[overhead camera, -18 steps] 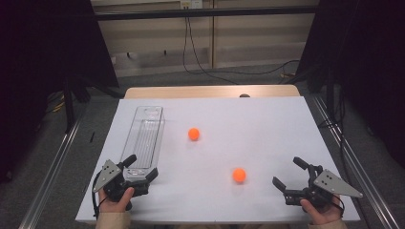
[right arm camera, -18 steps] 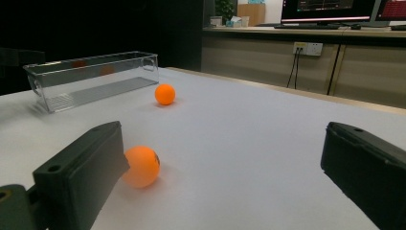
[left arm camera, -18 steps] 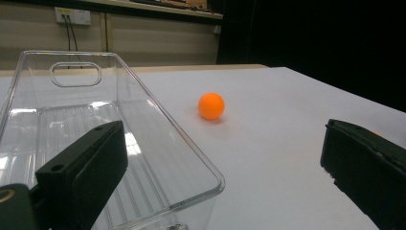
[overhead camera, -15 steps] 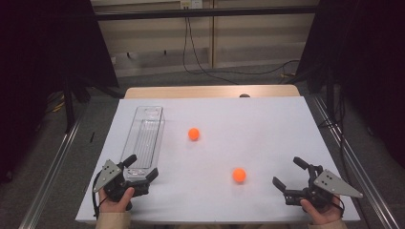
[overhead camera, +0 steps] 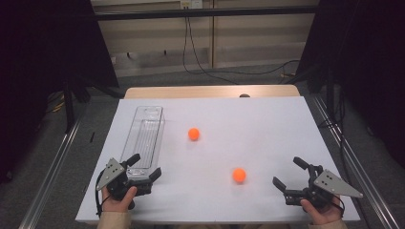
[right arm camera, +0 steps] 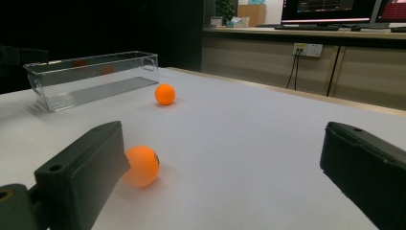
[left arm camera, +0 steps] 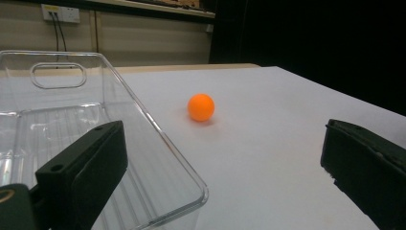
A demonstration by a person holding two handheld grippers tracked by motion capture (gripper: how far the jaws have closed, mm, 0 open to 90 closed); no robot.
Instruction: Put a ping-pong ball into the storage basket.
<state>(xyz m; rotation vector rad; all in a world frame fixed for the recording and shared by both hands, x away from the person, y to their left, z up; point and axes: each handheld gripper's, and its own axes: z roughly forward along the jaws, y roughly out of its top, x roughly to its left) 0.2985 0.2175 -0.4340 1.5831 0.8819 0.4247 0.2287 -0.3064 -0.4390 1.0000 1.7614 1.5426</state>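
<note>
Two orange balls lie on the white table: one (overhead camera: 193,133) near the middle, one (overhead camera: 239,175) nearer the front. A clear plastic bin (overhead camera: 144,138) stands empty along the left side. My left gripper (overhead camera: 145,166) rests at the bin's near end, jaws wide open and empty; in the left gripper view the bin's corner (left arm camera: 158,158) sits between them and the far ball (left arm camera: 200,107) beyond. My right gripper (overhead camera: 292,172) sits at the front right, open and empty. The right gripper view has the near ball (right arm camera: 140,166) just past the left jaw, with the other ball (right arm camera: 164,94) and the bin (right arm camera: 91,76) farther off.
The white table top (overhead camera: 258,129) ends at a wooden strip at the back. Metal rails run along both sides. Cables lie on the floor behind, and dark curtains hang left and right.
</note>
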